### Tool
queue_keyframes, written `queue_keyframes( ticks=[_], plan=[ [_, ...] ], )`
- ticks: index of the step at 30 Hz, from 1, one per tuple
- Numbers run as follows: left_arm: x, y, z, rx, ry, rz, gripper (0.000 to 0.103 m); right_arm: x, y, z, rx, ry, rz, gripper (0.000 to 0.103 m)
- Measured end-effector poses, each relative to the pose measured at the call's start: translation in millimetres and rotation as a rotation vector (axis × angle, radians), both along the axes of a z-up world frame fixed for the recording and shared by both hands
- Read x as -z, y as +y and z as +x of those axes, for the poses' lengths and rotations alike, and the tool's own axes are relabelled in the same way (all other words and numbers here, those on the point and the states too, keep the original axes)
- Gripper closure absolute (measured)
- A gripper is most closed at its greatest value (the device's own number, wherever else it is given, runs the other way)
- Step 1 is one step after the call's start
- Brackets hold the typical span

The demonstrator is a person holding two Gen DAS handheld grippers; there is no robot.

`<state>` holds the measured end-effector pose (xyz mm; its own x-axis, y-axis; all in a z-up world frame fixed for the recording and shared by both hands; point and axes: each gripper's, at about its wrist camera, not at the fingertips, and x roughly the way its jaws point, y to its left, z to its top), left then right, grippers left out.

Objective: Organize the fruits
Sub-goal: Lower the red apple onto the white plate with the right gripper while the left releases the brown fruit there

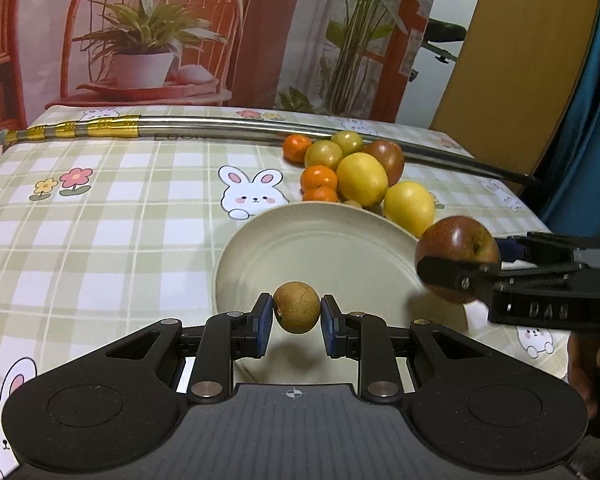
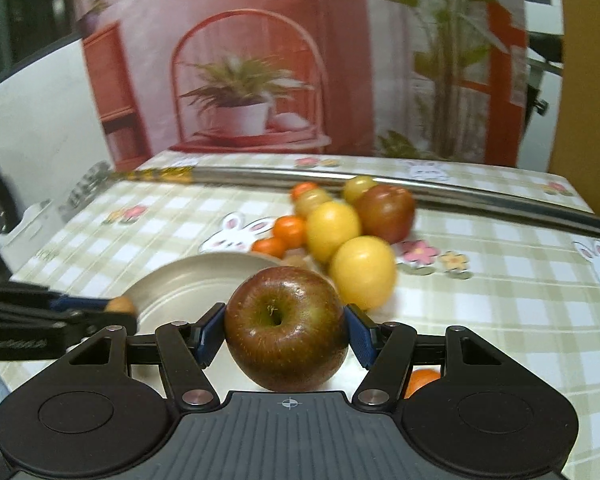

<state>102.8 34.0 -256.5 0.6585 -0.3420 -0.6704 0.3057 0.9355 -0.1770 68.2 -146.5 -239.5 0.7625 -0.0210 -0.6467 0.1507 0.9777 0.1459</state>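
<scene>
My left gripper (image 1: 296, 314) is shut on a small brown round fruit (image 1: 296, 307), held above the near part of a cream plate (image 1: 320, 240). My right gripper (image 2: 286, 330) is shut on a dark red apple (image 2: 286, 326), over the plate (image 2: 180, 284) at its right side. In the left wrist view that apple (image 1: 458, 250) and the right gripper (image 1: 460, 272) hang at the plate's right rim. Behind the plate lies a pile of fruit: two yellow lemons (image 1: 362, 178), oranges (image 1: 319, 179), greenish fruits (image 1: 323, 155) and another red apple (image 1: 388, 160).
A long steel pole (image 1: 260, 127) with gold tape lies across the back of the checked tablecloth (image 1: 100, 220). One orange (image 2: 420, 380) sits near my right gripper's right finger. A printed backdrop stands behind the table. The table's right edge is close.
</scene>
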Motion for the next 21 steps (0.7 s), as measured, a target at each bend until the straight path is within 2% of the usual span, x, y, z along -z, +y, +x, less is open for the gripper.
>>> queue_keyframes(
  ticks=[7,21],
  plan=[
    [7,-1,-1,-0.034,0.004,0.02,0.076,15,18,-6,-0.029,-0.001,0.013,0.044],
    [11,-3,-2,-0.068,-0.019,0.07,0.076,29,17,-5,-0.019,0.007,0.014,0.044]
  ],
)
